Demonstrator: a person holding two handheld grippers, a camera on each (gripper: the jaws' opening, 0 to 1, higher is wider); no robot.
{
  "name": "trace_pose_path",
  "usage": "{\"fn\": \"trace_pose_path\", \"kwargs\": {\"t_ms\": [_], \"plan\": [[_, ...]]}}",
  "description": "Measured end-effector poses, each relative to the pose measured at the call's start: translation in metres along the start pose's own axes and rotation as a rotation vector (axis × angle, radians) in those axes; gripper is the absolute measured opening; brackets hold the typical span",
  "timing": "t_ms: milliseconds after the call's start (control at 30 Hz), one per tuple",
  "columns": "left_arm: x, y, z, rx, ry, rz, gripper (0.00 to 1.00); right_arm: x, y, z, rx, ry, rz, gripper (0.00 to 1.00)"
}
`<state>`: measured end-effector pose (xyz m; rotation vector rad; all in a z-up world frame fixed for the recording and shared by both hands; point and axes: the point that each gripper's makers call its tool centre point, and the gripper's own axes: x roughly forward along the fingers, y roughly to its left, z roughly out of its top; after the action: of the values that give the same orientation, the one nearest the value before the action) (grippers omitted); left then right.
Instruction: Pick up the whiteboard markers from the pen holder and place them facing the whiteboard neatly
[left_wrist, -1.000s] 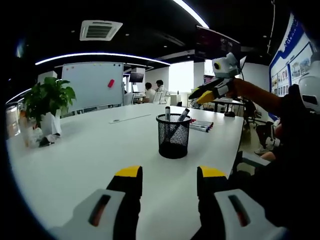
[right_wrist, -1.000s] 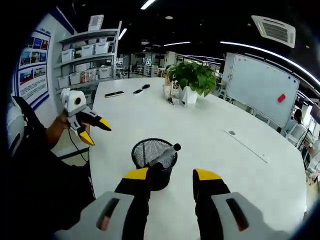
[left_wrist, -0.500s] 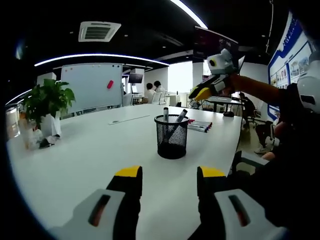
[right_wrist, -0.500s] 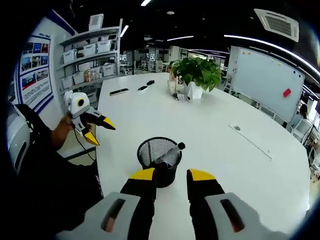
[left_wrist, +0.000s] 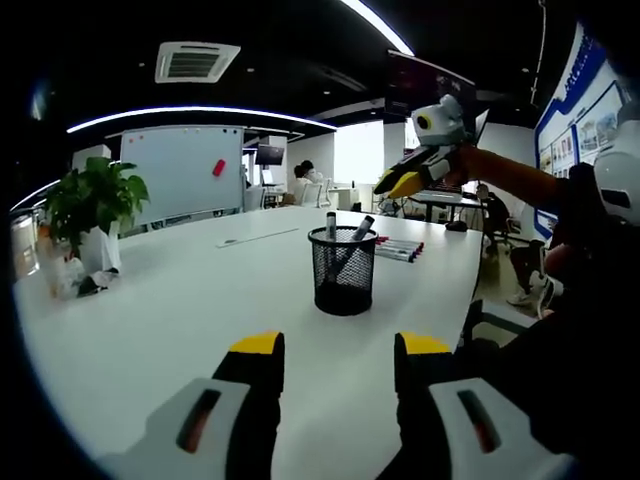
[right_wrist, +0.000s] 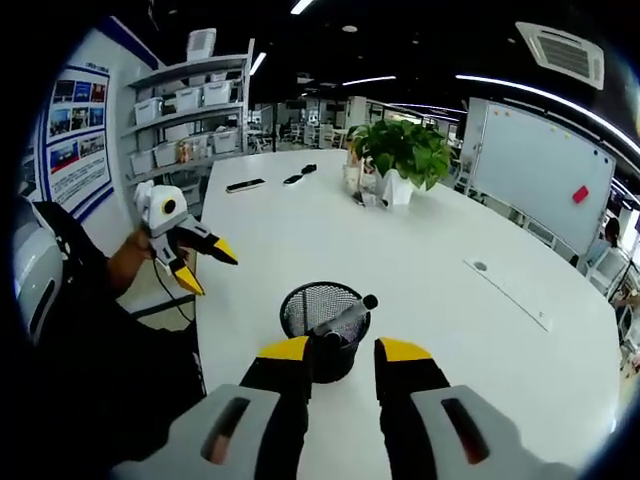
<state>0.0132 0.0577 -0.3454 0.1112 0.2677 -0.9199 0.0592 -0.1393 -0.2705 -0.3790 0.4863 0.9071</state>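
Mesh holder (right_wrist: 324, 318) mid-desk (right_wrist: 440, 260), markers (right_wrist: 345, 318) leaning to 2 o'clock. Right gripper (right_wrist: 342, 350) above, parted, empty; left gripper (left_wrist: 333, 348) open, empty. Descend straight, pinch one cap.

A: How does the left gripper (left_wrist: 335, 345) sit?

B: In its own view its two yellow-tipped jaws rise side by side with a clear gap between them, gripping nothing. In the right gripper view the same gripper (right_wrist: 208, 270) is held up at the left by the person's hand (right_wrist: 130, 264), jaws spread in a V and pointing rightward.

A: And the right gripper (right_wrist: 340, 350)?

B: Its jaws stand closer together, a narrow gap left, nothing between them. In the left gripper view it (left_wrist: 392, 186) is raised high at the upper right, jaws angled down to the left, carried on an outstretched forearm (left_wrist: 510, 178).
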Motion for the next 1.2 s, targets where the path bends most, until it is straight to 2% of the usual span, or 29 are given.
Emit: {"fn": "trace_pose_path", "kwargs": {"t_ms": [233,500,633,833,1200], "plan": [[-0.002,0.000,0.001,0.000,0.000,-0.001,0.45,0.004,0.012,0.002,-0.042,0.034,0.026,0.27],[-0.004,0.000,0.004,0.002,-0.007,-0.001,0.45,0.015,0.006,-0.006,-0.047,0.089,0.016,0.25],[-0.004,-0.001,0.002,0.007,0.000,-0.008,0.45,0.022,0.007,-0.008,-0.039,0.106,0.033,0.25],[-0.005,0.000,0.004,0.010,-0.004,-0.002,0.45,0.035,0.013,-0.018,-0.073,0.176,0.059,0.24],[-0.003,-0.003,0.002,0.015,0.004,-0.015,0.45,0.041,0.014,-0.023,-0.030,0.190,0.087,0.21]]}}
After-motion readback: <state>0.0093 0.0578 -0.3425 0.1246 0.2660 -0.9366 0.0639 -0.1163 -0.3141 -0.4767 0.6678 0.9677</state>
